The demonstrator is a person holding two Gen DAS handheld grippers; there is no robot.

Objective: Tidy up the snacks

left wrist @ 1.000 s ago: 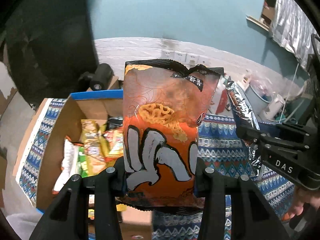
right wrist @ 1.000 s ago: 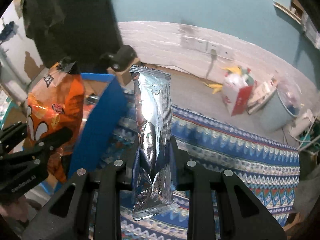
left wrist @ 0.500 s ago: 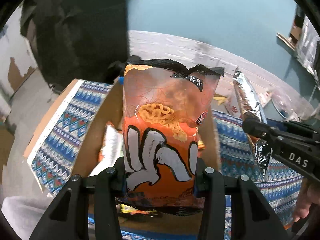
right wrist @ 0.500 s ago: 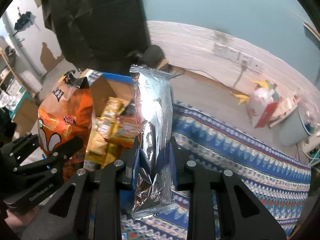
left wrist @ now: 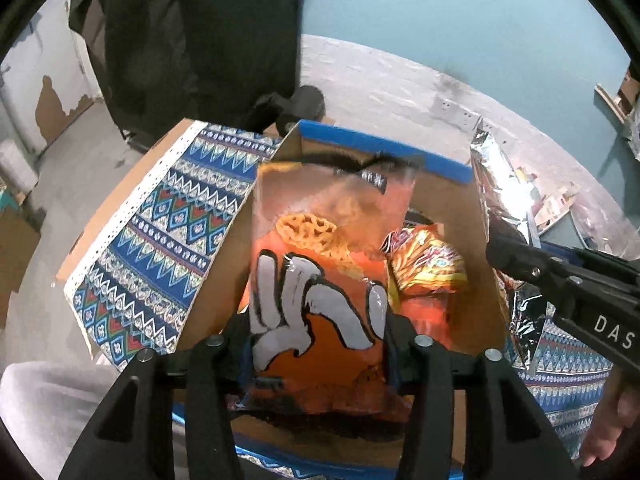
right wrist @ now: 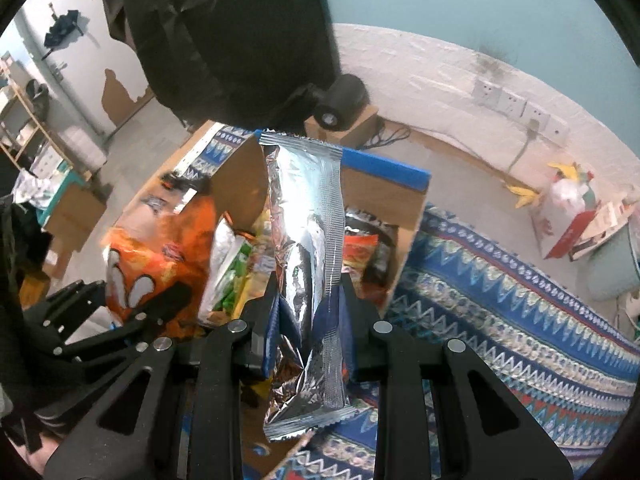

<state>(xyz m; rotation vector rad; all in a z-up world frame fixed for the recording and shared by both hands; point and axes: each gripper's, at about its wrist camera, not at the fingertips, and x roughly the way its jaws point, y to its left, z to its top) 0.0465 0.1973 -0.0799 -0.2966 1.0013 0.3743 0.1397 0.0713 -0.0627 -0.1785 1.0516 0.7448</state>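
My left gripper (left wrist: pixel 320 344) is shut on an orange snack bag (left wrist: pixel 320 280) with a white hand print, held upright over an open cardboard box (left wrist: pixel 440 188) with a blue rim. My right gripper (right wrist: pixel 310 320) is shut on a long silver foil snack pack (right wrist: pixel 308 232), held upright above the same box (right wrist: pixel 380 200). The orange bag (right wrist: pixel 152 256) and the left gripper (right wrist: pixel 120 320) show at the left of the right wrist view. The silver pack (left wrist: pixel 500 184) and right gripper (left wrist: pixel 560 280) show at the right of the left wrist view. Several snack packets (right wrist: pixel 236 268) lie in the box.
The box stands on a table with a blue patterned cloth (left wrist: pixel 160 232) (right wrist: pixel 500 280). A dark chair or cloth (left wrist: pixel 192 40) hangs behind the table. A black roll (right wrist: pixel 344 96) sits on a small carton beyond the box. Clutter lies on the floor at the right (right wrist: pixel 572 200).
Both grippers have moved forward and tilted down over the box with their snacks held. The box interior now fills the middle of both views.
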